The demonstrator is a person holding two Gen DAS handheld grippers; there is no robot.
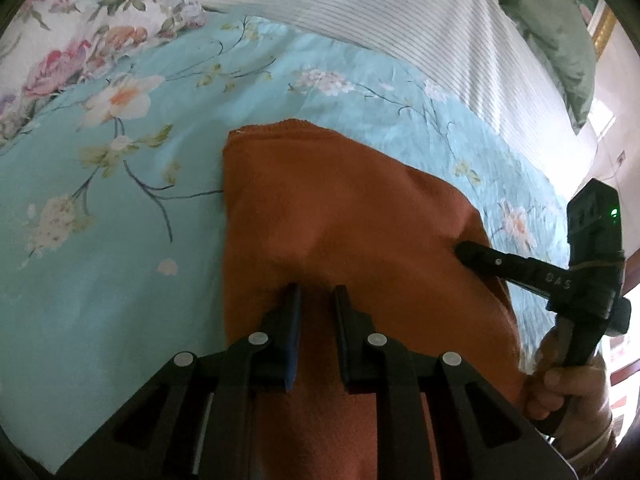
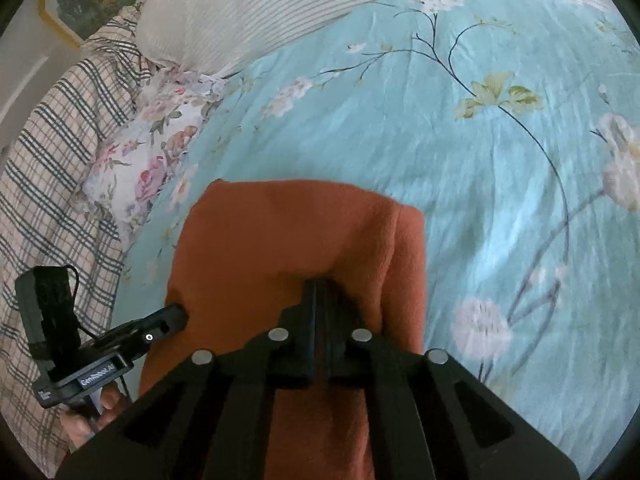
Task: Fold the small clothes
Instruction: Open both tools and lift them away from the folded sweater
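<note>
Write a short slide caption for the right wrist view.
Right gripper pinches orange cloth on floral bedsheet.

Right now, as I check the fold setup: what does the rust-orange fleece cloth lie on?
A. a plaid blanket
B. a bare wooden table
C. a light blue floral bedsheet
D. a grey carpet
C: the rust-orange fleece cloth rests on the light blue floral bedsheet, which surrounds it.
</note>
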